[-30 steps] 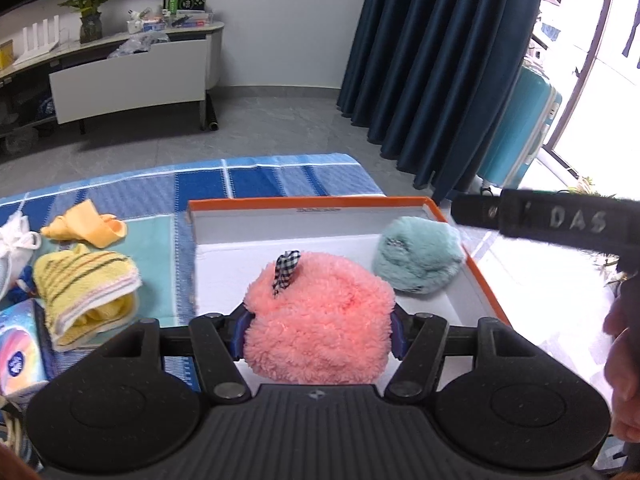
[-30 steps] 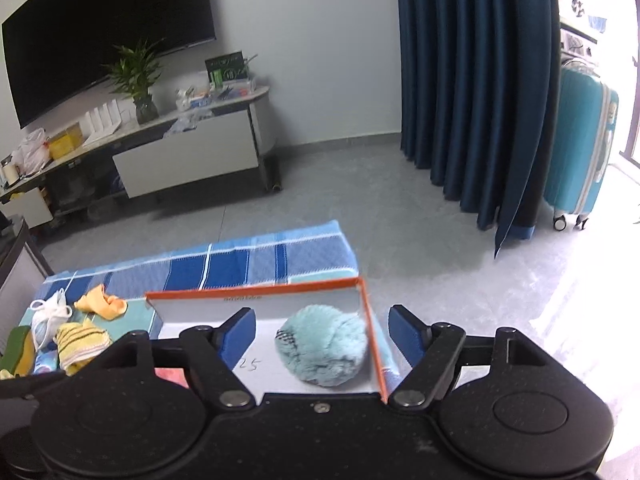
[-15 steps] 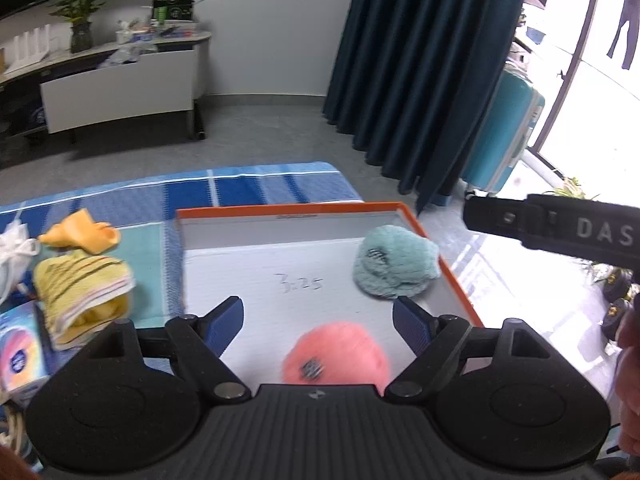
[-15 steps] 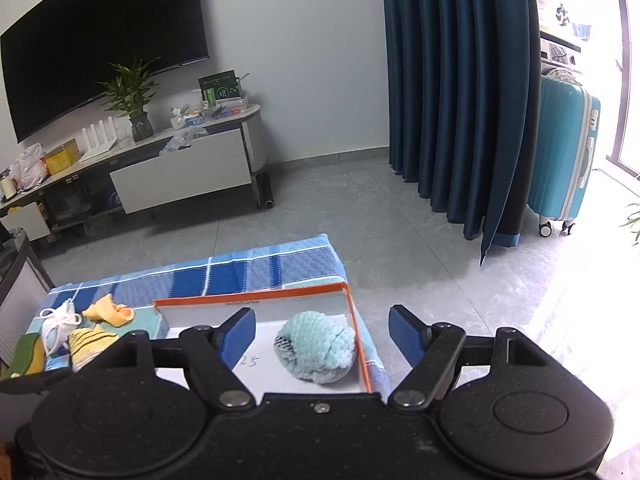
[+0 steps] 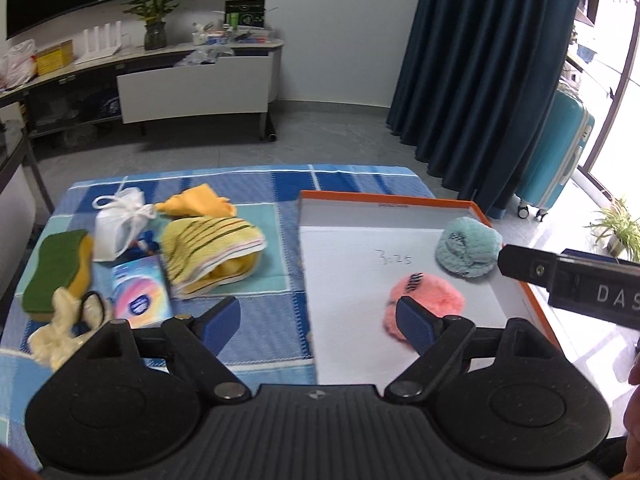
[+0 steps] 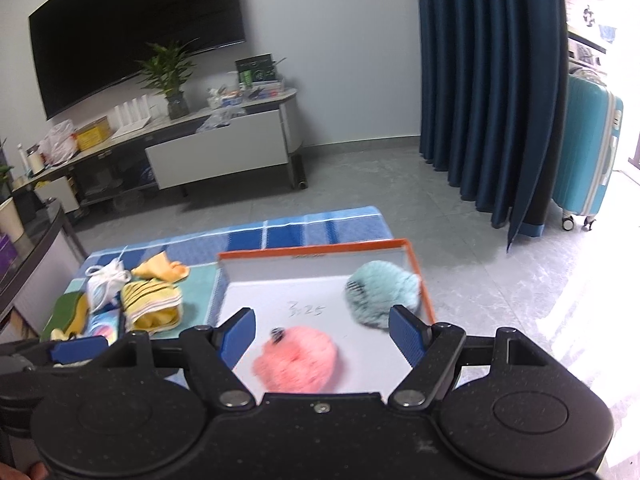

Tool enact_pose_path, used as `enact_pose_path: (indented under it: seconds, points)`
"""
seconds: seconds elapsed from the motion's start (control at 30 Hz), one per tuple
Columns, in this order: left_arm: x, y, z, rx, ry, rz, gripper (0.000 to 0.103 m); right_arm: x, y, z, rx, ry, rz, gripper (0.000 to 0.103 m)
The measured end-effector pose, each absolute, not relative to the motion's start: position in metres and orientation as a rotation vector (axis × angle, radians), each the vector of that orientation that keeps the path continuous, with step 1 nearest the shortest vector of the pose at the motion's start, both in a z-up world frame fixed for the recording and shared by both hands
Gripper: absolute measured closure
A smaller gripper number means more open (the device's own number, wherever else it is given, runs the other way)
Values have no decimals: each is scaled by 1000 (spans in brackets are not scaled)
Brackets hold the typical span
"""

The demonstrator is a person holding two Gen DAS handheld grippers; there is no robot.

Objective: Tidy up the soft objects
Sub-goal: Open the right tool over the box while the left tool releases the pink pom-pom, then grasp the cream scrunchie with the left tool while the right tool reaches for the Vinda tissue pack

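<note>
A pink fluffy ball [image 5: 430, 306] and a teal fluffy ball [image 5: 468, 252] lie in the orange-rimmed white box [image 5: 384, 200]; both also show in the right wrist view, pink ball [image 6: 298, 358], teal ball [image 6: 382, 294]. My left gripper [image 5: 318, 320] is open and empty, raised above the box's left edge. My right gripper [image 6: 320, 334] is open and empty above the box [image 6: 316, 248]. Left of the box lie a yellow striped cloth [image 5: 212, 254], an orange cloth [image 5: 198, 204], a white pouch [image 5: 118, 224], a green-yellow sponge [image 5: 56, 272] and a cream scrunchie [image 5: 66, 326].
The table has a blue checked cloth [image 5: 264, 340]. A tissue pack [image 5: 140, 296] lies by the striped cloth. Beyond stand a TV console [image 5: 192, 84], dark curtains [image 5: 480, 60] and a teal suitcase [image 5: 556, 152].
My left gripper opened and let the pink ball drop into the box, then pulled back and swung left. The right gripper pulled back and higher.
</note>
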State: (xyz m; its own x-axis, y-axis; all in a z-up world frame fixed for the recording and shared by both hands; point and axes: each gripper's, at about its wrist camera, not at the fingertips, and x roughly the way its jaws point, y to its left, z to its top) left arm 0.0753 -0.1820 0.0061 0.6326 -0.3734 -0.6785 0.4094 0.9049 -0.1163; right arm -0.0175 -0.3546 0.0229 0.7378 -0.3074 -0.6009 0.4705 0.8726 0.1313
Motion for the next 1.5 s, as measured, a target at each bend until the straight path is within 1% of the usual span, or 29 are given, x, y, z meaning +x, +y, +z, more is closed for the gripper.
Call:
enact_pose_path:
  seconds: [0.5, 0.9, 0.97, 1.23, 1.33, 1.4, 1.47, 1.5]
  points:
    - [65, -110, 7, -8, 730, -341, 15, 4, -292, 19, 243, 643, -307, 16]
    - [81, -20, -27, -63, 774, -144, 13, 25, -253, 2, 211, 688, -218, 16]
    - [89, -15, -31, -79, 776, -136, 10, 28, -250, -1, 208, 696, -213, 16]
    - [115, -20, -42, -67, 775, -130, 10, 35, -247, -7, 198, 719, -210, 16]
    - [122, -20, -50, -93, 792, -147, 13, 38, -248, -10, 198, 723, -213, 16]
    - [125, -24, -53, -90, 801, -184, 18, 40, -248, -11, 195, 729, -214, 16]
    - [128, -29, -56, -76, 810, -212, 40, 41, -248, -12, 194, 733, -215, 16]
    - [128, -30, -56, -85, 811, -233, 48, 42, -248, -12, 194, 733, -215, 16]
